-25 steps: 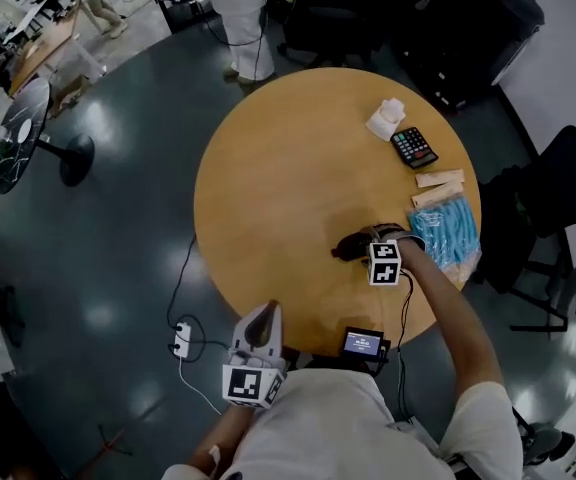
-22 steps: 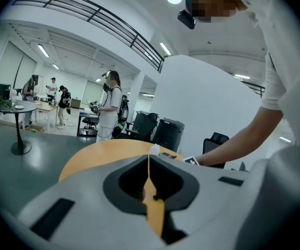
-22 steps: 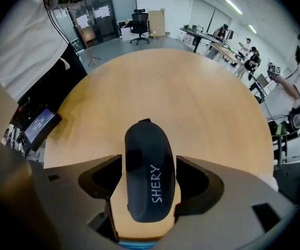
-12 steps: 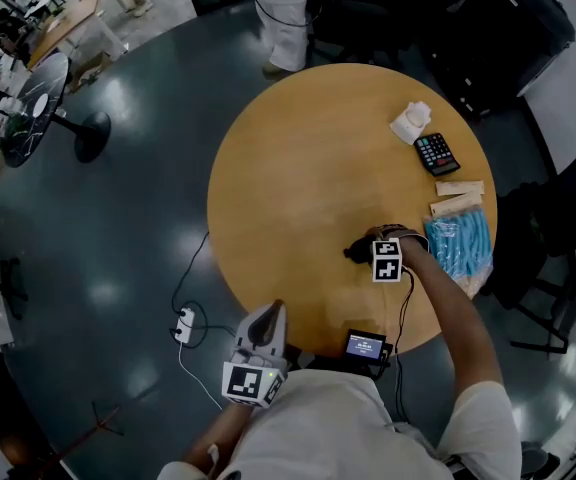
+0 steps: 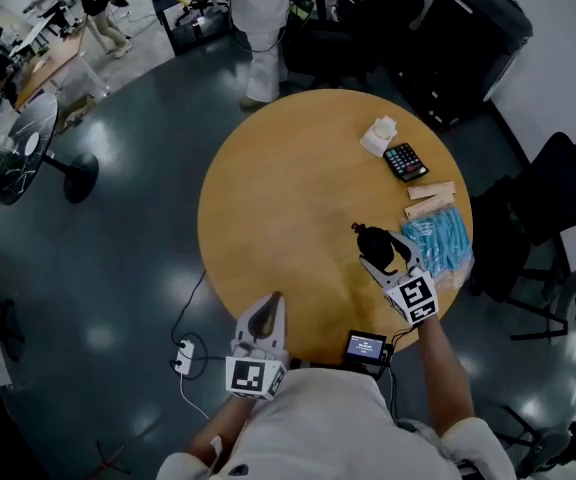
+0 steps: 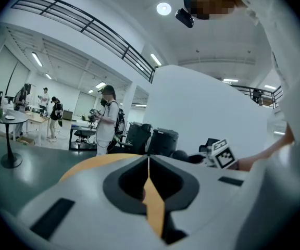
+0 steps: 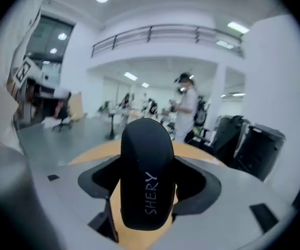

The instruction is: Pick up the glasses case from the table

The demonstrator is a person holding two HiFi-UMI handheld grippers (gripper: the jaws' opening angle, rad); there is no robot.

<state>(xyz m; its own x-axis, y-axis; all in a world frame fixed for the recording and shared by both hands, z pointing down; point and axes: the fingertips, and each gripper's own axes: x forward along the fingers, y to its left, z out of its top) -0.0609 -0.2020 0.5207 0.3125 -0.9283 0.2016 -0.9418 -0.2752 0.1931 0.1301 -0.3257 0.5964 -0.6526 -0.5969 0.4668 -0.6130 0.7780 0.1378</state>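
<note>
The black glasses case (image 5: 370, 236) is clamped between the jaws of my right gripper (image 5: 378, 256), over the right part of the round wooden table (image 5: 268, 198). In the right gripper view the case (image 7: 146, 155) stands on end between the jaws, with pale lettering along it, and the right gripper (image 7: 149, 189) is shut on it. My left gripper (image 5: 266, 313) hovers at the table's near edge, its jaws pressed together with nothing in them. In the left gripper view the left gripper (image 6: 149, 173) points across the tabletop.
On the table's far right lie a white tissue pack (image 5: 380, 133), a calculator (image 5: 409, 161), two tan packets (image 5: 430, 199) and a blue bag (image 5: 440, 240). A small screen device (image 5: 365, 346) sits at the near edge. A black bin (image 5: 473, 38), a chair (image 5: 558, 198) and a standing person (image 5: 258, 18) surround the table.
My right gripper has lifted the case off the tabletop and drawn it back and to the right. The left gripper has stayed at the near edge.
</note>
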